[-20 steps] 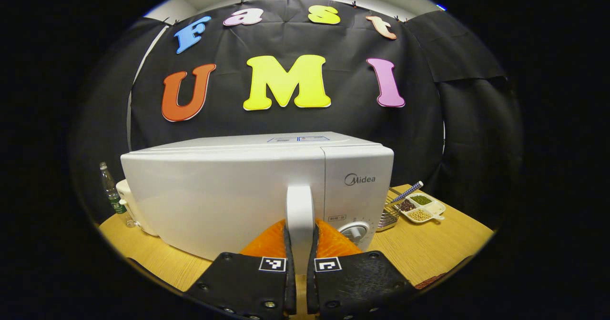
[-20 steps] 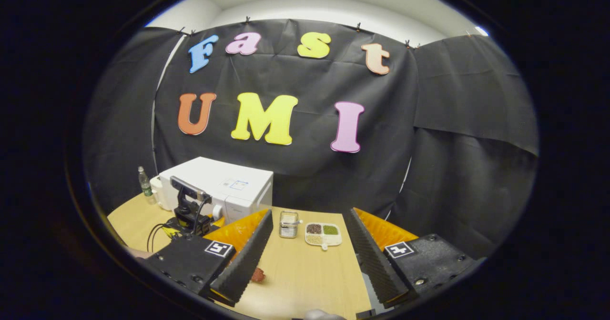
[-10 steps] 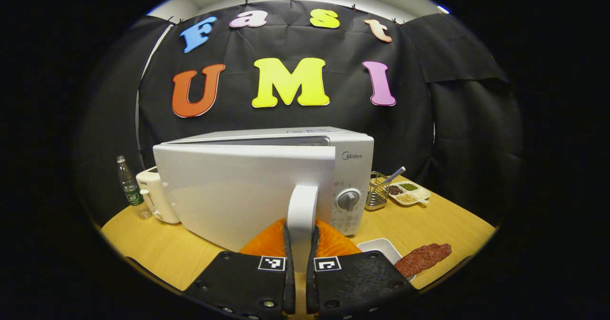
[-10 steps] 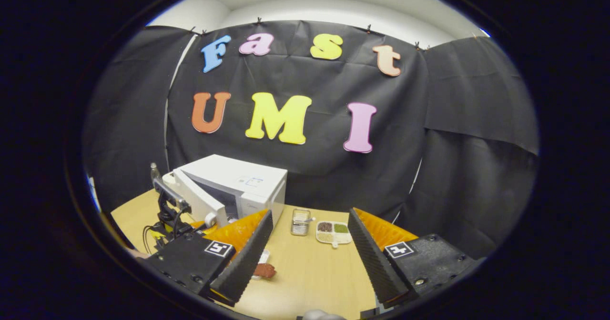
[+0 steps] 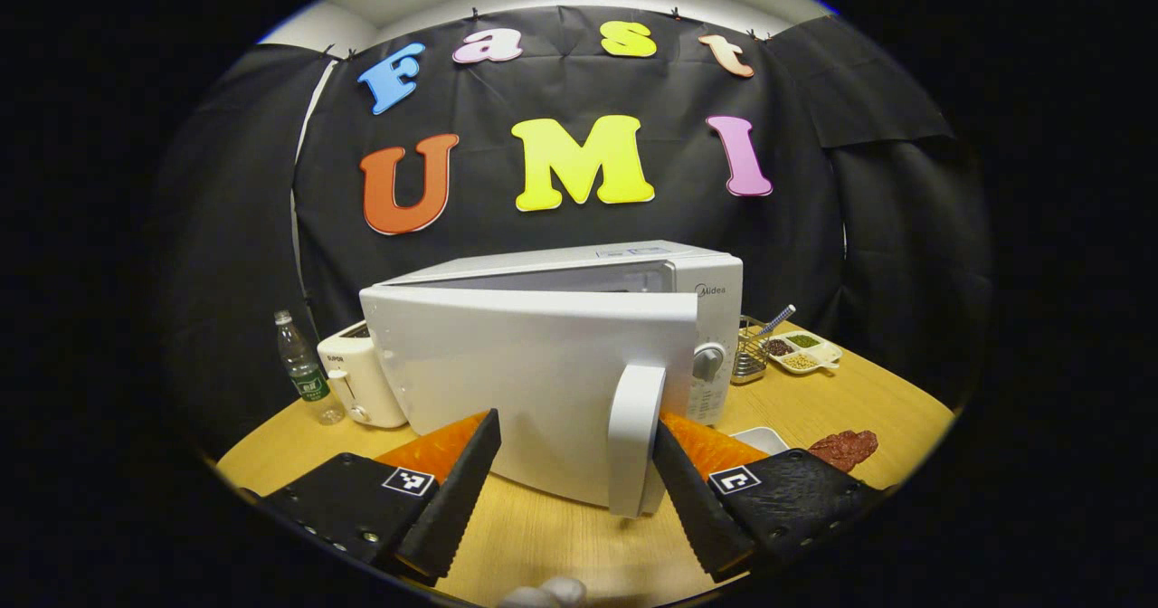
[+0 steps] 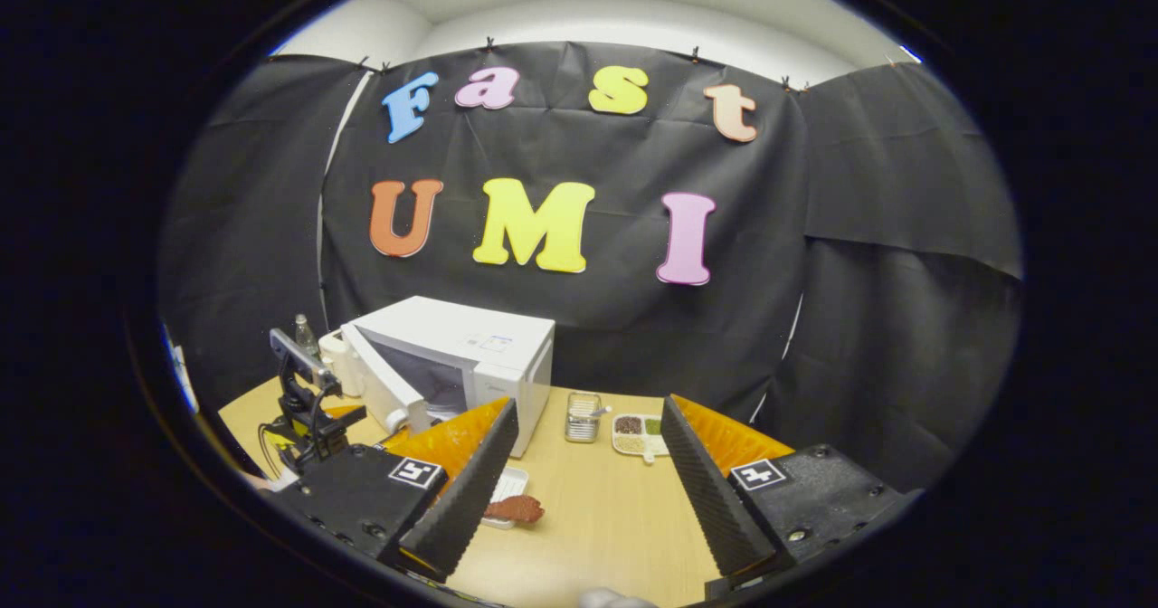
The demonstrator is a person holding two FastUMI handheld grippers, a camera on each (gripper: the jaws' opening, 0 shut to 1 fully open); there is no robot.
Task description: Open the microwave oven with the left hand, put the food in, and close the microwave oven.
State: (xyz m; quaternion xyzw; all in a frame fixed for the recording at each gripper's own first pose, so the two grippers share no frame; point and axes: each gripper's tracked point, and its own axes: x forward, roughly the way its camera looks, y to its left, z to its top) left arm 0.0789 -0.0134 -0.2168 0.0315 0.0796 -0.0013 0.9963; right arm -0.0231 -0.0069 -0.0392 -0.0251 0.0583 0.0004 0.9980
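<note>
The white microwave (image 5: 697, 273) stands on the wooden table with its door (image 5: 525, 382) swung partly out. In the left gripper view, my left gripper (image 5: 575, 422) is open around the door's white handle (image 5: 633, 436). The handle sits close to the right-hand finger, and I cannot tell whether they touch. A dark red piece of food (image 5: 843, 448) lies on a small white tray (image 5: 760, 439) to the right of the microwave. In the right gripper view, my right gripper (image 6: 588, 404) hangs open and empty above the table, with the food (image 6: 514, 508) near its left finger and the microwave (image 6: 461, 355) beyond.
A white toaster (image 5: 362, 386) and a plastic bottle (image 5: 303, 373) stand left of the microwave. A wire basket (image 5: 751, 359) and a divided dish of beans (image 5: 801, 352) sit to its right at the back. Bare table (image 6: 606, 517) lies under the right gripper.
The left gripper pulled the door open by the handle, then opened its fingers and let go. The right gripper stayed open and shifted only a little.
</note>
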